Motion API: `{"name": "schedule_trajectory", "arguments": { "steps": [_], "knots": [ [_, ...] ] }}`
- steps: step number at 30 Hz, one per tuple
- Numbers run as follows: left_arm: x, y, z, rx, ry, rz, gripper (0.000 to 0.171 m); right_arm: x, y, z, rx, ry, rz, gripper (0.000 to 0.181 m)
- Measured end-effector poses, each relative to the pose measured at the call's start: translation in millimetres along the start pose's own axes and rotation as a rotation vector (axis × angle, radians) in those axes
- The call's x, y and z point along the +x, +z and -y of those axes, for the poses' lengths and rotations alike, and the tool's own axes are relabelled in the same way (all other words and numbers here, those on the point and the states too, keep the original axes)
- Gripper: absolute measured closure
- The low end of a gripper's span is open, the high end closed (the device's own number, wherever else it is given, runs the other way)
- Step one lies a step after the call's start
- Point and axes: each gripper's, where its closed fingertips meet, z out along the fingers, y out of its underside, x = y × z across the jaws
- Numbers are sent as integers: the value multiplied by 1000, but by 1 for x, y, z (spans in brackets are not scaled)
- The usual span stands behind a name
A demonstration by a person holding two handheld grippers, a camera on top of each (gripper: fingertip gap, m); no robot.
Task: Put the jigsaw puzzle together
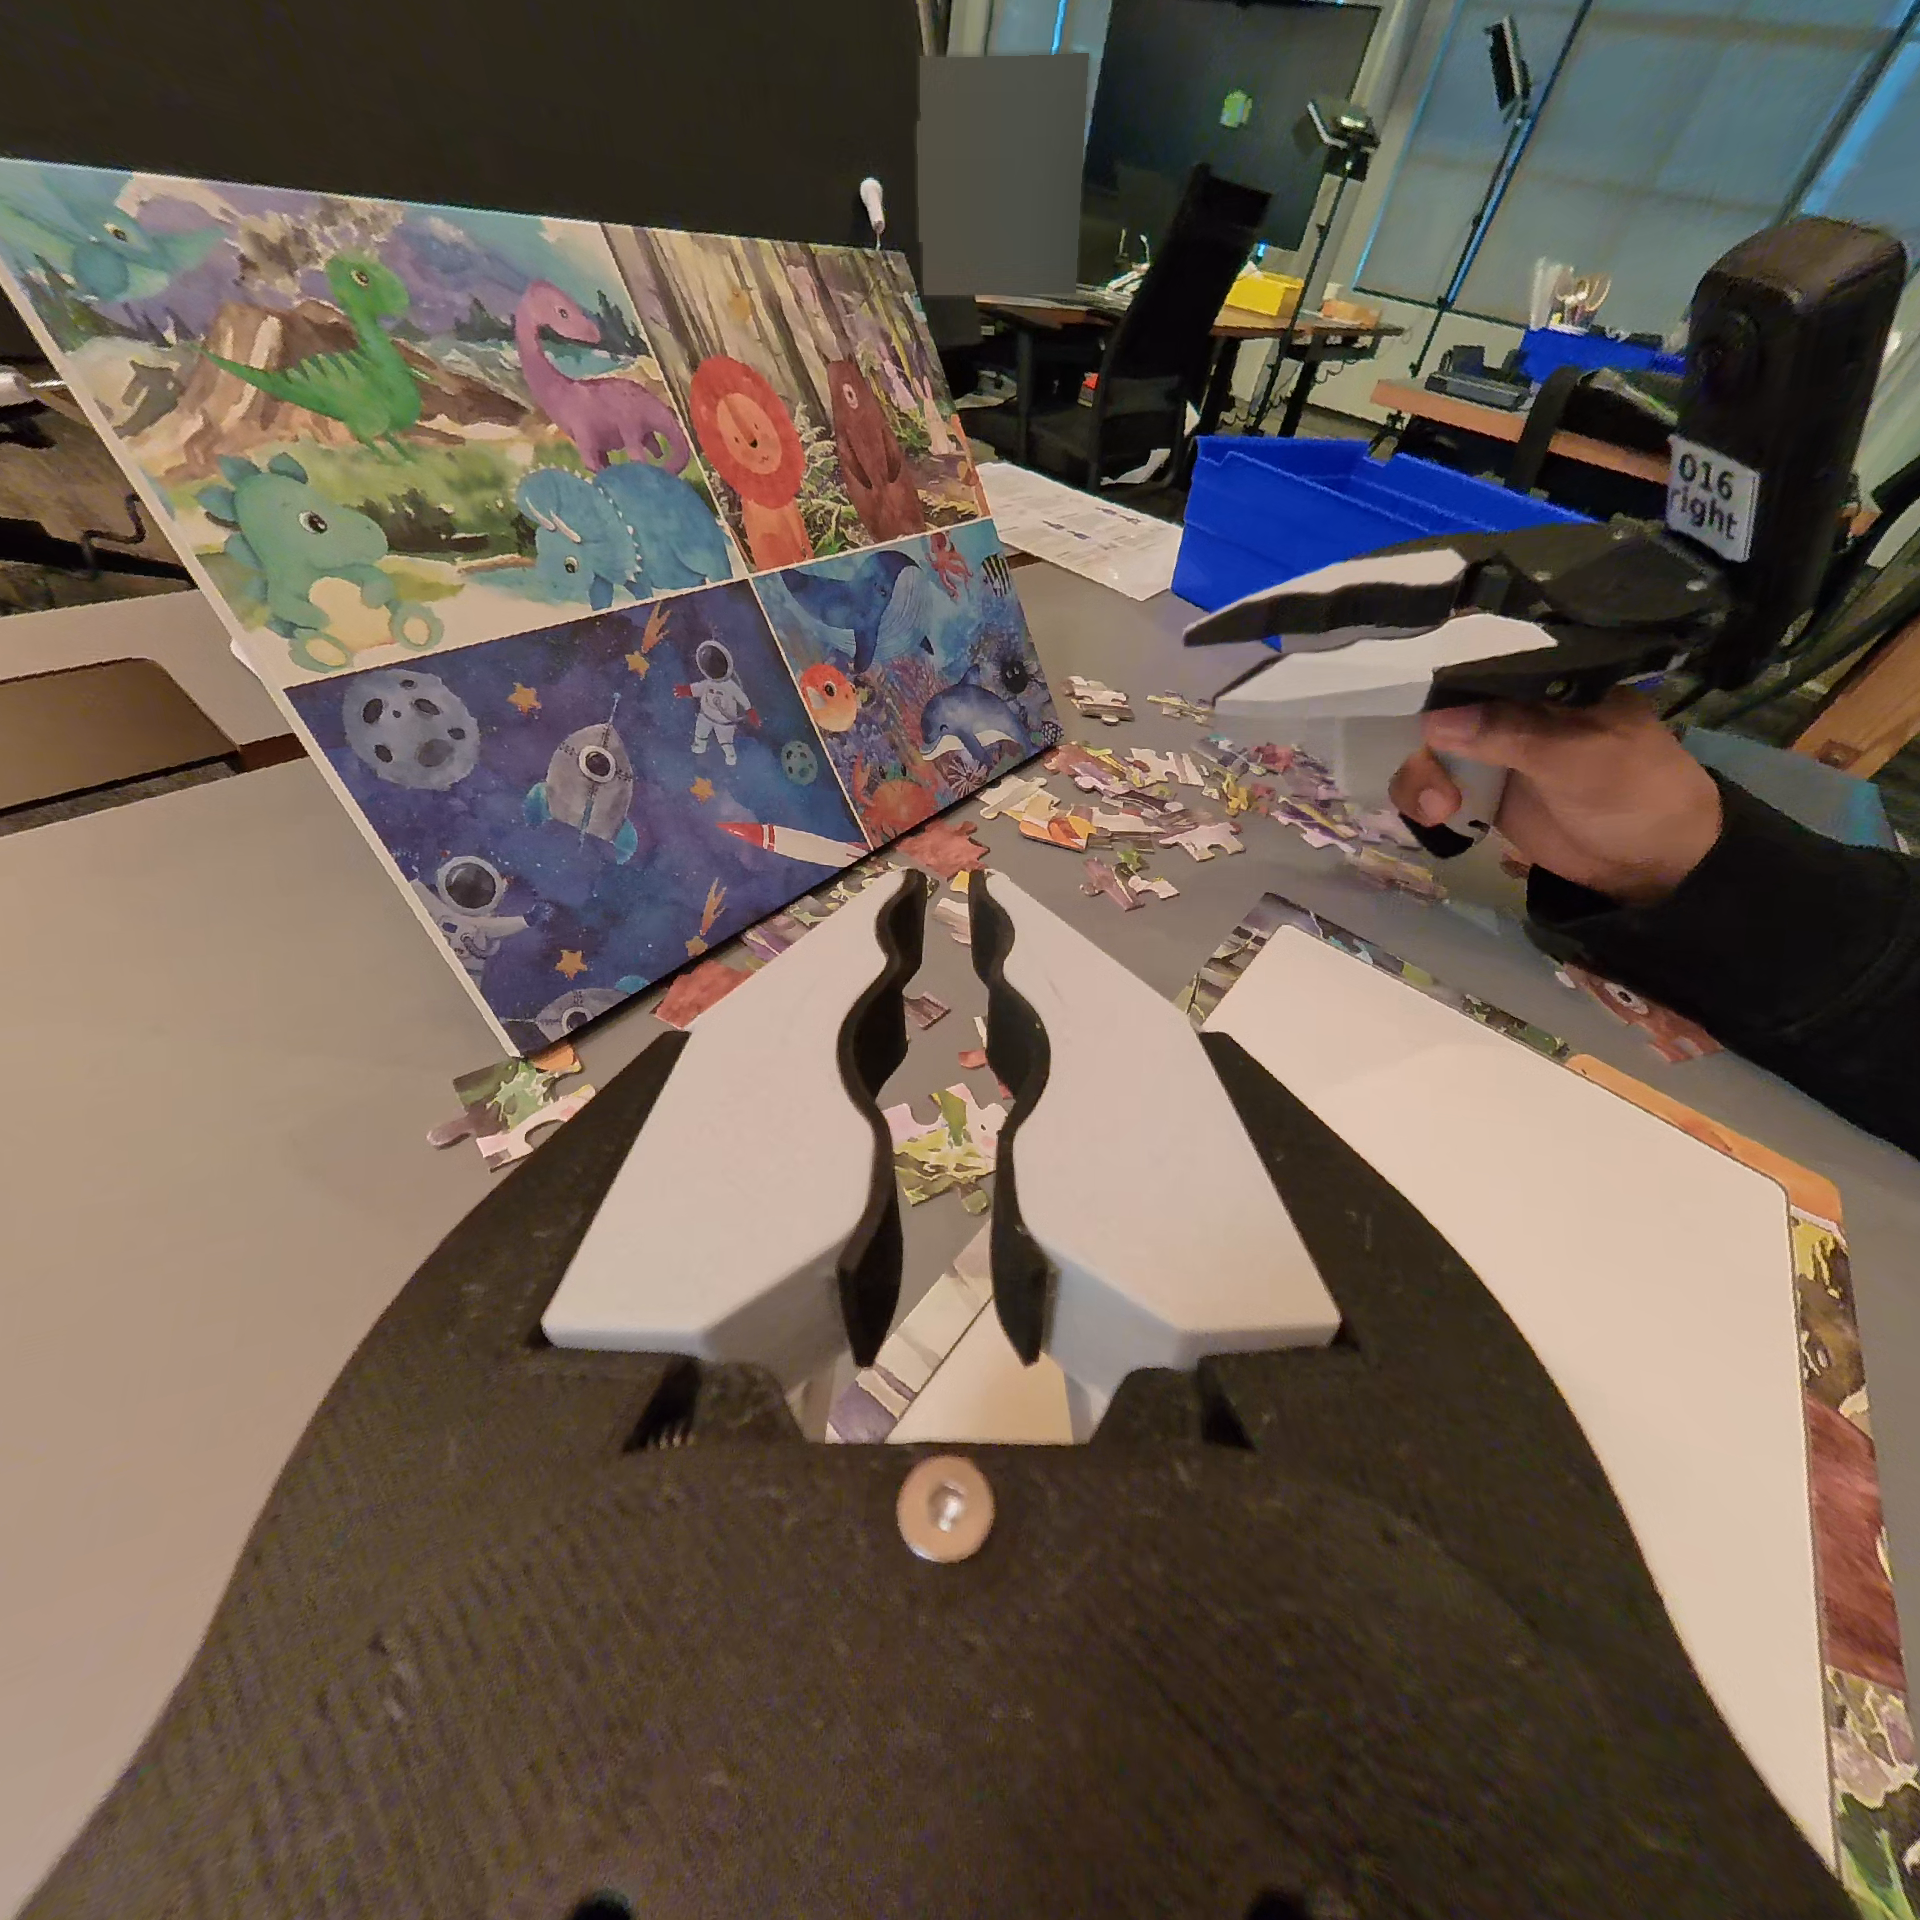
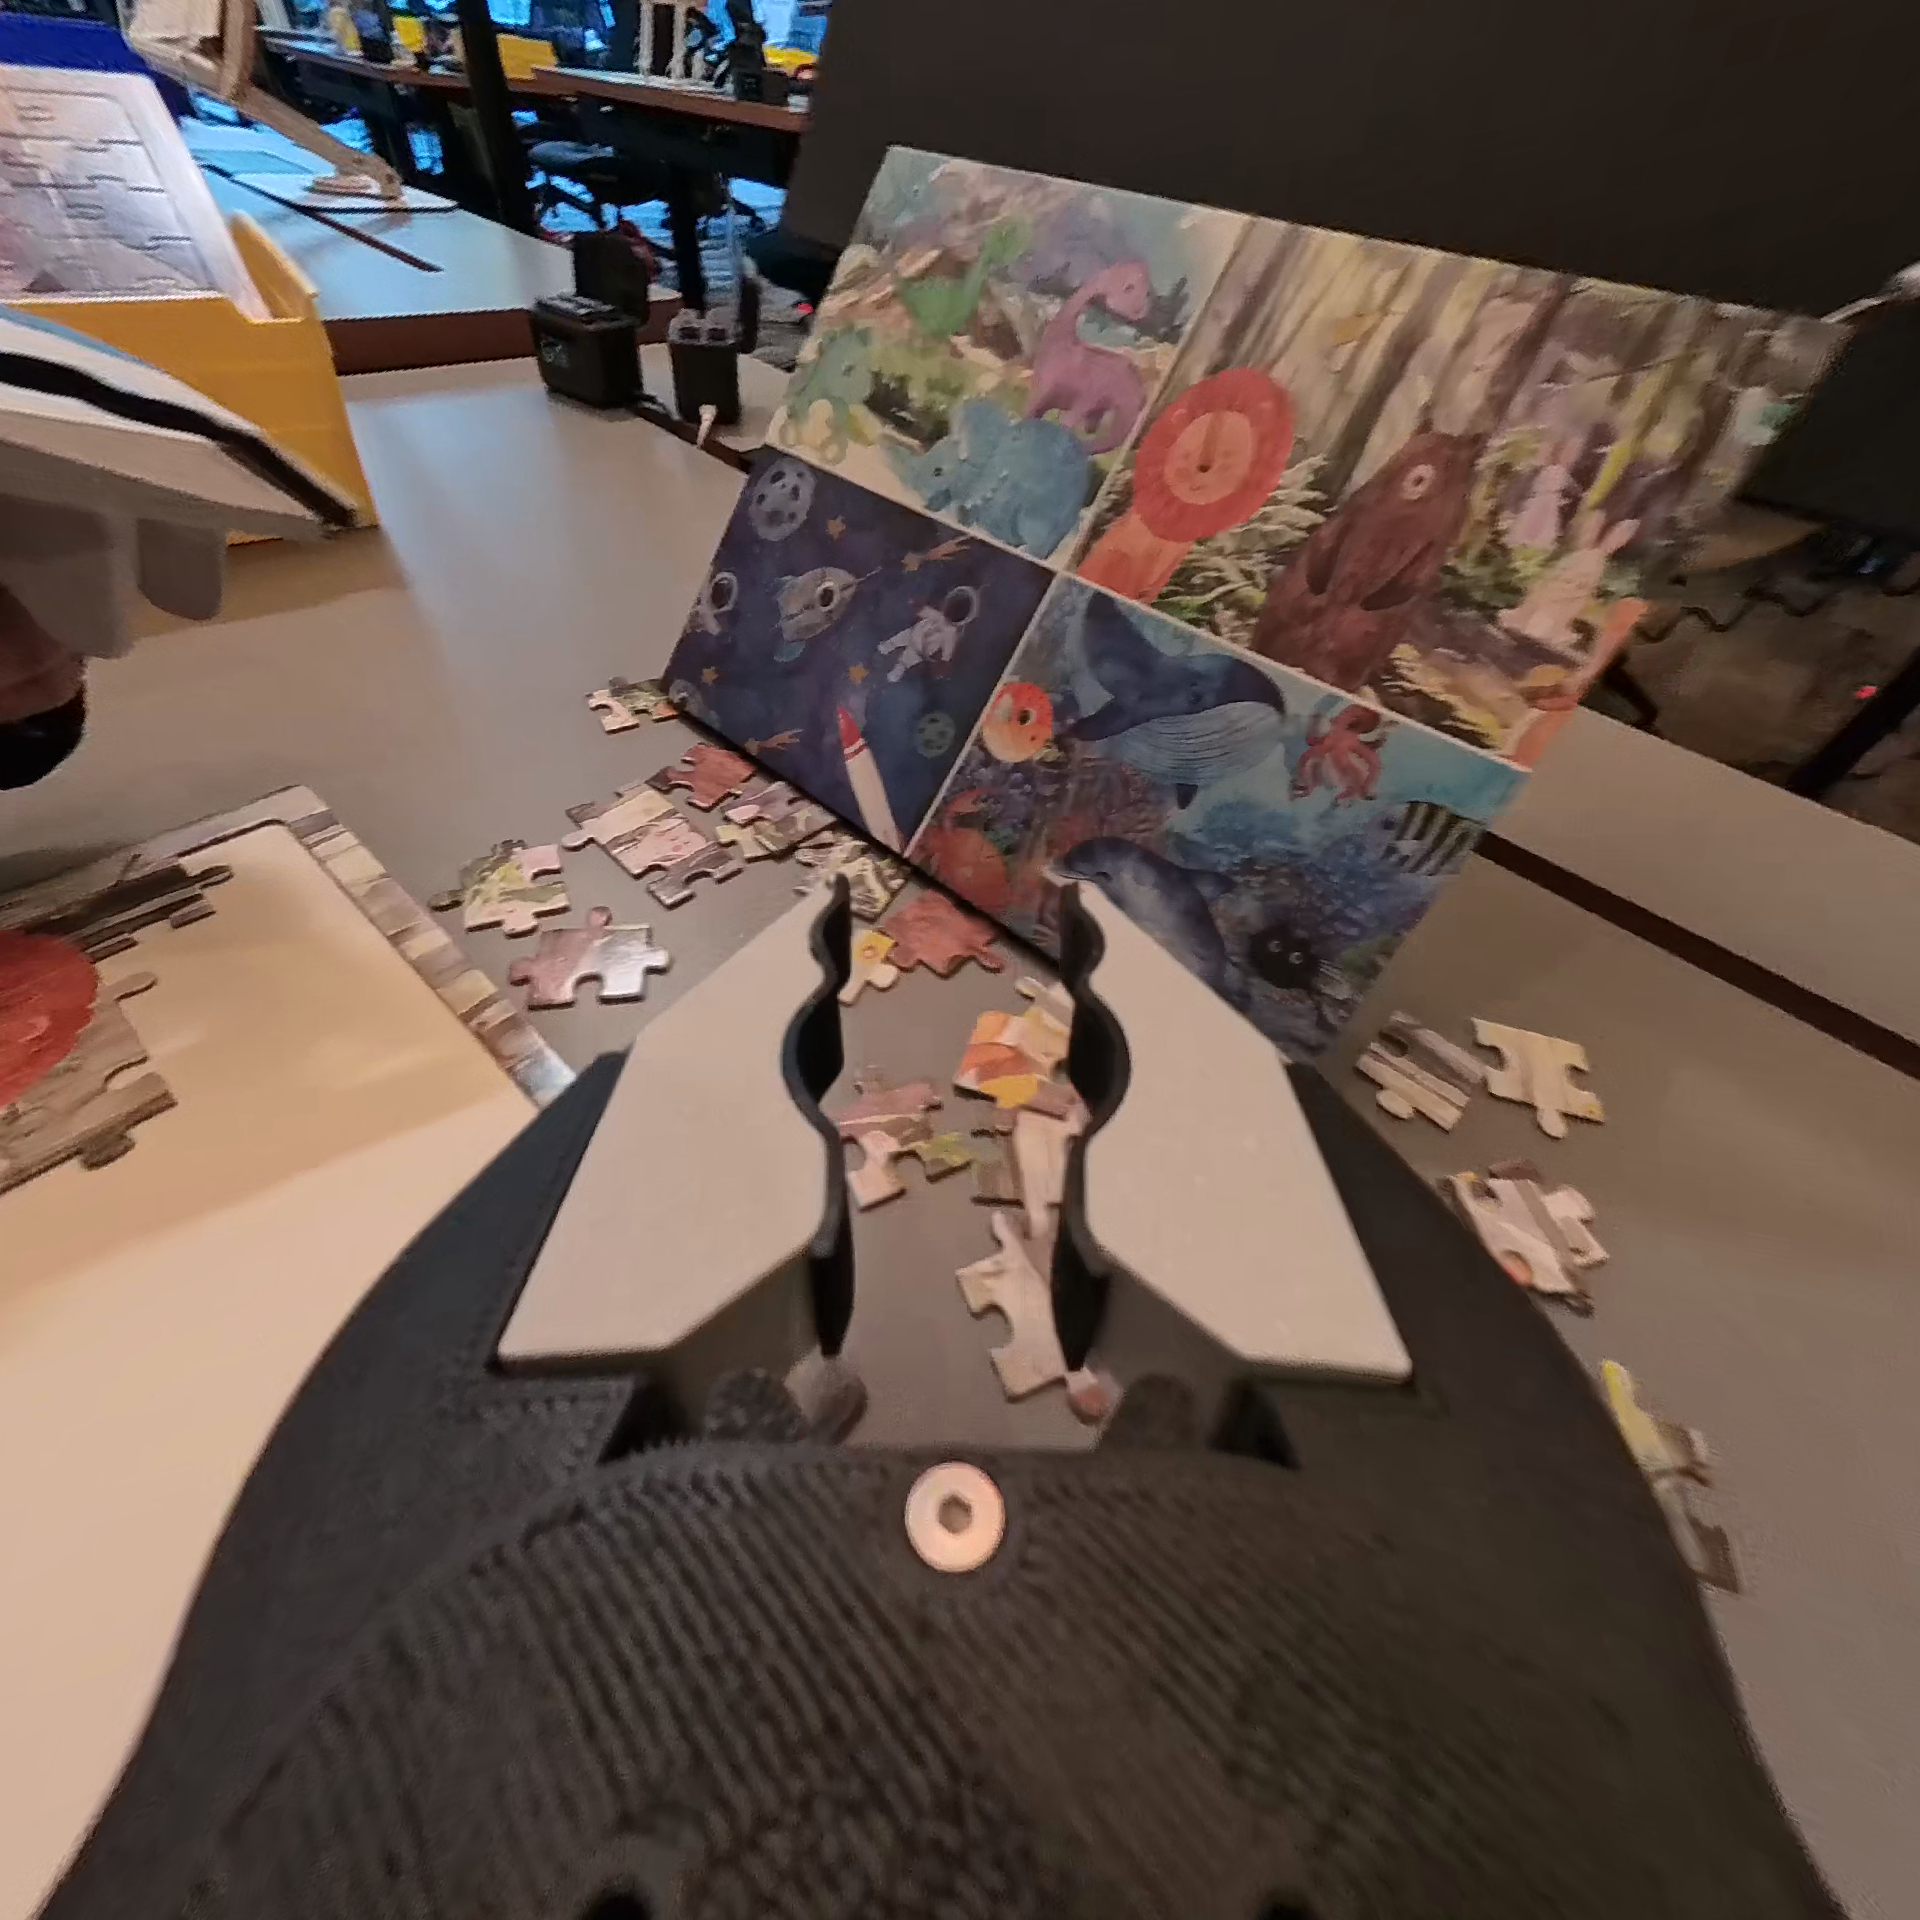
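Your left gripper [image 1: 945, 883] hangs over the table [image 1: 208, 987] with its jaws a little apart and nothing in them. Your right gripper [image 2: 951, 914] has its jaws wide apart and empty too, above the loose puzzle pieces [image 2: 592, 961]. The puzzle tray [image 1: 1507, 1195] lies flat beside them. The picture board [image 1: 499, 499] leans up behind the pieces.

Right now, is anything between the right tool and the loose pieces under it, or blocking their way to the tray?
Nothing visible does. The right tool is open and empty above the loose pieces on the table. The puzzle tray lies to its left, with only scattered pieces between. The left tool hovers beyond the tray's far side.
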Motion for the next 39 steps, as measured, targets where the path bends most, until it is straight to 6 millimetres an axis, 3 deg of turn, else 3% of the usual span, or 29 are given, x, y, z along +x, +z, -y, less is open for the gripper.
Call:
{"name": "schedule_trajectory", "arguments": {
  "steps": [8, 15, 21, 39],
  "knots": [
    [1, -1, 1, 6, 9, -1, 164, 34, -14, 3, 62, 128, -57, 140],
    [2, 1, 0, -1, 17, -6, 162, 51, -23, 5, 46, 26, -157, 133],
    [3, 2, -1, -6, 20, -10, 160, 67, -34, 9, 96, 92, -189, 132],
    [3, 2, -1, -1, 19, -14, 159, 81, -43, 11, 119, 119, -232, 134]
  ]
}}
